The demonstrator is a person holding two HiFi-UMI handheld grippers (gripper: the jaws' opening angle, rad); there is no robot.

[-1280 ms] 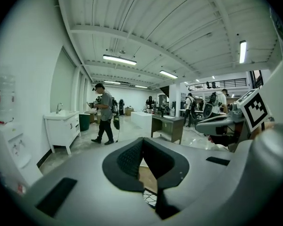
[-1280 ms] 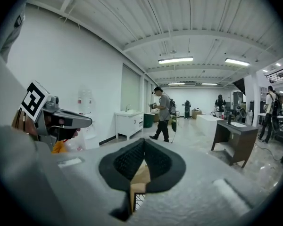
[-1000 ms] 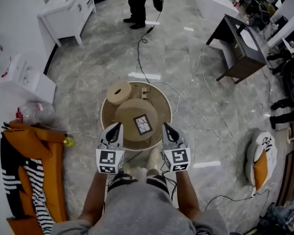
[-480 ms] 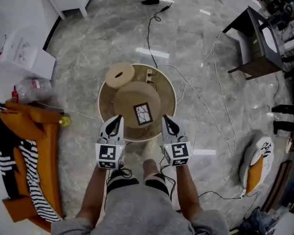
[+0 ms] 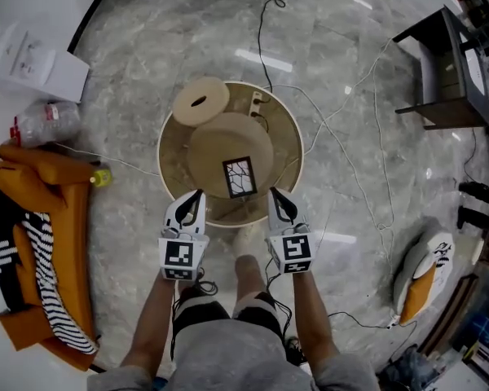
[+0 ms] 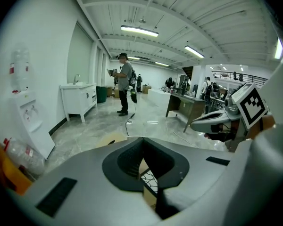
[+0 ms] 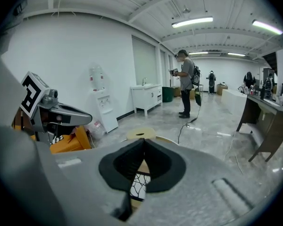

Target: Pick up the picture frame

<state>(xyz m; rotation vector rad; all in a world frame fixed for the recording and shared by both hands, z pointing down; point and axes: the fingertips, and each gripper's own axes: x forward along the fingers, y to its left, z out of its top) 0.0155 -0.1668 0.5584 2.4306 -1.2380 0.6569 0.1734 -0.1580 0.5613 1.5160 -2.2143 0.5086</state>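
- An orange-and-striped cushion [image 5: 33, 235] lies on the floor at the far left, with a clear plastic bottle [image 5: 47, 122] beyond it.
- The left gripper [image 5: 195, 196] hangs over the near rim of the round tan stand [image 5: 169, 169], its jaws pressed together with nothing in them.
- A small disc with a hole [image 5: 200, 102] sits at the stand's far left edge.
- The picture frame [image 5: 239, 177] (black border, web-like pattern on white) lies on the stand's raised middle disc [image 5: 220, 141], near its front edge. It is ahead of and between the two grippers, and neither touches it.
- The right gripper [image 5: 275, 195] hangs level with the left one, its jaws also closed on nothing.
- Cables [image 5: 342, 137] trail across the marble floor towards a dark desk [image 5: 440, 96].
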